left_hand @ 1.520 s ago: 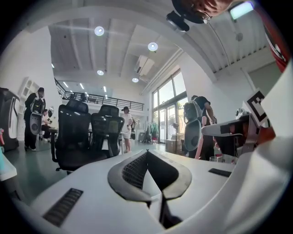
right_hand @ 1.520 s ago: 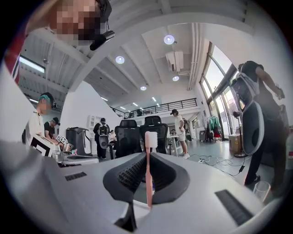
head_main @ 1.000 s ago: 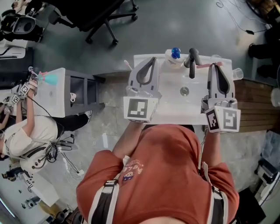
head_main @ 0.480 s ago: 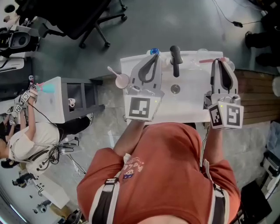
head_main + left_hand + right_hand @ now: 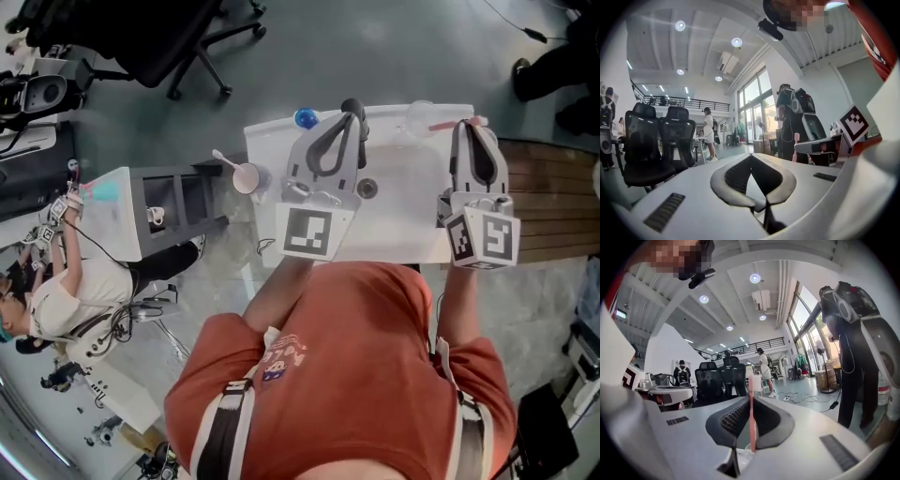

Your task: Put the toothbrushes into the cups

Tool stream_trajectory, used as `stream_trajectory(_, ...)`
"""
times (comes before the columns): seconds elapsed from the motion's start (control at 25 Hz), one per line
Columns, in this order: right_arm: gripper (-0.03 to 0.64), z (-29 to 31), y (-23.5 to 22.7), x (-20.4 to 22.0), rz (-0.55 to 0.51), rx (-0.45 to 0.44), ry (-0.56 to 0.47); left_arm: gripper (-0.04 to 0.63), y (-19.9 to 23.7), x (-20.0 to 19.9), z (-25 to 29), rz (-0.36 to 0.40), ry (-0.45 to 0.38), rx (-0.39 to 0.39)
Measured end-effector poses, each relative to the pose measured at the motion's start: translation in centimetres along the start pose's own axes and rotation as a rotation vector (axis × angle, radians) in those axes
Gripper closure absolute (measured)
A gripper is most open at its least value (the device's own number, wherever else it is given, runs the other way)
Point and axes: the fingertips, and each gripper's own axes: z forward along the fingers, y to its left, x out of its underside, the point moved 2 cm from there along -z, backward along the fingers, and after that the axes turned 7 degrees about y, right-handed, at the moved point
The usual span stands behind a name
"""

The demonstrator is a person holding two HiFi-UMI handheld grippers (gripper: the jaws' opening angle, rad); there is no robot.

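The right gripper [image 5: 751,404] is clamped on a pink toothbrush [image 5: 752,423], which stands upright between its pads with the head past the tips. From above, the brush pokes left toward 1 clear cup [image 5: 419,116] on the sink [image 5: 403,225]. The left gripper [image 5: 751,158] is closed and empty. 1 pink cup [image 5: 246,176] sits at the sink's left edge.

Right gripper view, lower centre: the end of the pink toothbrush [image 5: 752,423] is hidden within the right gripper [image 5: 750,398]. Head view, upper right: 1 clear cup [image 5: 419,117], barely discernible.
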Motion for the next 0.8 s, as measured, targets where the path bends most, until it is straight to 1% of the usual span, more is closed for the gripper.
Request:
stream_trajectory(0.12, 0.586, 0.5, -1.1, 1.6, 0.001, -0.020, 0.032, 0.576, -0.9, 1.0, 1.0, 0.004, 0.022, -0.010)
stream_trajectory(0.28, 0.586, 3.0, -1.2, 3.5, 0.010, -0.033, 0.085, 0.577, -0.1, 2.4, 2.4, -0.010, 0.058, -0.004)
stream_trajectory(0.48, 0.586, 5.3, -1.6, 5.8, 0.023, -0.045, 0.123, 0.577, 0.4, 4.5, 3.8, -0.030, 0.096, -0.004)
stream_trajectory(0.6, 0.586, 6.5, -2.0, 7.4, 0.043, -0.071, 0.158, 0.575, 0.5, 5.7, 4.6, -0.047, 0.121, -0.012)
stream_trajectory(0.8, 0.586, 8.0, -2.3, 10.2, 0.027, -0.077, 0.223, 0.577, 0.8, 7.5, 4.9, -0.059, 0.166, -0.031)
